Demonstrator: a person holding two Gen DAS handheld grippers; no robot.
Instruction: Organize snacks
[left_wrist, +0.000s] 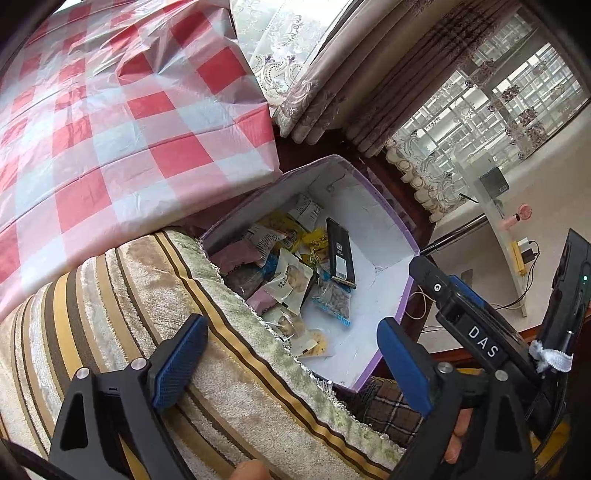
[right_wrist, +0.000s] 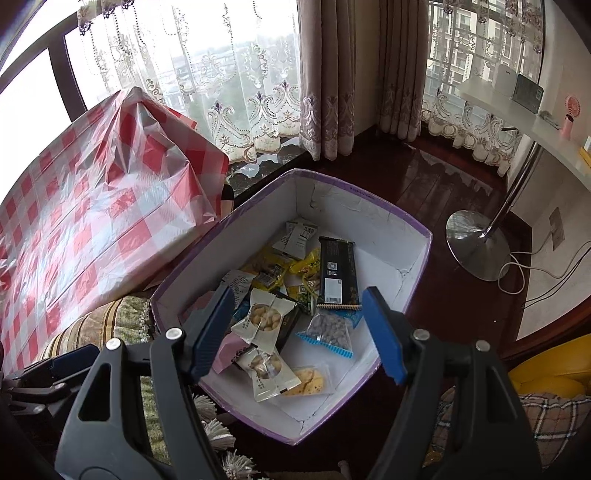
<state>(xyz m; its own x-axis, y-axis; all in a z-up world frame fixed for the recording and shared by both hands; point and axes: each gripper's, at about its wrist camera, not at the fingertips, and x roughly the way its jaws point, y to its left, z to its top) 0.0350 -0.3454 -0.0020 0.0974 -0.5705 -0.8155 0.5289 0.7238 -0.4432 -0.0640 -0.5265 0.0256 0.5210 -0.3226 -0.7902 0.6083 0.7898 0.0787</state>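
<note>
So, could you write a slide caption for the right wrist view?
Open right gripper hovers above a purple-rimmed box holding assorted snack packets.

Daylight floods in through the lace curtains (right_wrist: 221, 85) ahead of me, and the window panes (right_wrist: 33, 74) at the far left of my right wrist view blow out to plain white. The dark floor (right_wrist: 436, 184) carries a glossy reflection of that window. Inside the box (right_wrist: 369, 221) the white walls are evenly lit, with soft shadow under the snack packets (right_wrist: 266, 325). The checked plastic cover (left_wrist: 110, 110) shows pale sheen along its creases. Both views bend strongly toward the edges, with black corners. My own fingers (left_wrist: 181, 354) look slightly soft up close.
</note>
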